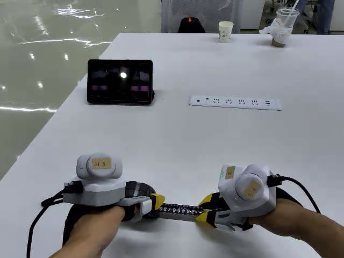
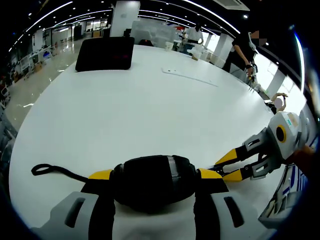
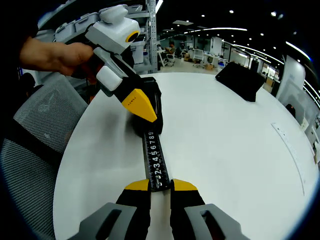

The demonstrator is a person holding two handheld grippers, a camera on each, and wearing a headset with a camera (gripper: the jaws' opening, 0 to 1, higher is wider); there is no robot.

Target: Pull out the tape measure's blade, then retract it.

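A black tape measure case (image 2: 154, 181) sits clamped between the yellow-tipped jaws of my left gripper (image 2: 155, 175), low on the white table (image 1: 215, 140). In the head view that case (image 1: 141, 198) lies at the near edge with the left gripper (image 1: 153, 203) shut on it. A short length of black blade with white numbers (image 3: 155, 160) runs out to my right gripper (image 3: 160, 185), which is shut on the blade's end. The blade (image 1: 177, 210) spans the gap between the left gripper and my right gripper (image 1: 207, 210). A black wrist strap (image 2: 52, 171) trails from the case.
A black tablet (image 1: 120, 81) stands at the far left of the table. A white power strip (image 1: 235, 102) lies at mid-right. A paper cup (image 1: 226, 31) and a plastic cup (image 1: 282, 24) stand at the far edge. A mesh chair (image 3: 37, 130) is beside the table.
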